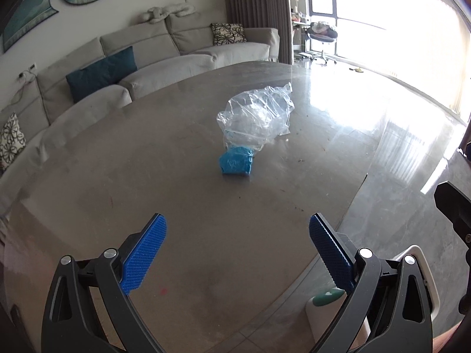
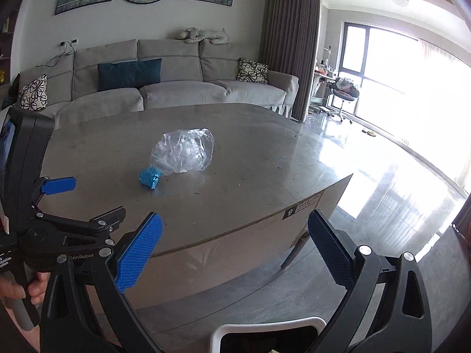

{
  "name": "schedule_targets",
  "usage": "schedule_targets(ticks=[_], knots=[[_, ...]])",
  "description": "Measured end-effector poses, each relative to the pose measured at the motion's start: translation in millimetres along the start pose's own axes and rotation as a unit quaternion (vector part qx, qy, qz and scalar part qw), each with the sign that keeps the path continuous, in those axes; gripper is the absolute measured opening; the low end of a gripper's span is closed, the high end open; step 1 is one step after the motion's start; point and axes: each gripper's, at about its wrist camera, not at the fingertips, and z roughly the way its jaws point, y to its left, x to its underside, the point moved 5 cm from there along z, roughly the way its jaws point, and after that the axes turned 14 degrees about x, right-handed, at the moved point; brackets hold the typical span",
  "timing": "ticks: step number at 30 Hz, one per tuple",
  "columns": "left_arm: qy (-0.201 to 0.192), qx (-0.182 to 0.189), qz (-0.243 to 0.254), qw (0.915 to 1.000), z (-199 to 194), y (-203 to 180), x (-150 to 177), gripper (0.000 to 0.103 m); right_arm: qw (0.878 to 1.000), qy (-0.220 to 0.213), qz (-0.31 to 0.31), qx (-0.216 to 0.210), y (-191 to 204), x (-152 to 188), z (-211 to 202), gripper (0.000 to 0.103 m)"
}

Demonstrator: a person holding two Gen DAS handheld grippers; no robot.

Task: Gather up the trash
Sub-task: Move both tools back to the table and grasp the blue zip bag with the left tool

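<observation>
On the grey table [image 1: 123,176] two pieces of trash lay close together, near the middle of the top: a crumpled clear plastic bag [image 1: 256,114] and, just in front of it and touching its near edge, a small blue wrapper [image 1: 237,163] squeezed into a ball. The left gripper [image 1: 237,232] hung above the near part of the table, its two blue pads [image 1: 145,253] spread wide apart, and nothing was between them; the wrapper was well ahead of it, straight along its fingers. The right gripper [image 2: 235,232] was also fully spread and held nothing. It stood off the table, beyond the near edge, and pointed towards the corner, so the clear plastic bag [image 2: 184,151] and the blue wrapper [image 2: 148,178] appeared ahead and to its left. In the right wrist view the left gripper [image 2: 59,186] was visible from the side, low at the left border, with a hand [image 2: 17,289] around its grey handle. Below the right gripper, on the floor beside the table, the white rim of a bin [image 2: 265,323] was seen with a dark inside; I could not tell what was in it. Behind the table there was a long grey sofa [image 2: 176,88] with a dark blue cushion [image 2: 129,73] and two patterned ones, and strong daylight came from the window [image 2: 382,67] onto the shiny floor.
</observation>
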Motion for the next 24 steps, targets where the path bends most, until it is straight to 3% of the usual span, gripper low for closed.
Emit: schedule_targets(ticks=[9,19,24], knots=[[0.034,-0.003,0.020,0.9992,71.3,11.3,-26.6,0.097,1.000,-0.012,-0.026,0.011,23.2,-12.0,42.3,0.098],[0.053,0.024,0.051,0.9970,115.7,23.9,-43.9,0.097,1.000,-0.005,-0.008,-0.021,35.6,-22.1,97.7,0.098],[0.087,0.057,0.021,0.9944,129.6,33.9,-42.1,0.098,0.999,-0.001,-0.012,-0.032,41.9,-20.4,117.9,0.098]])
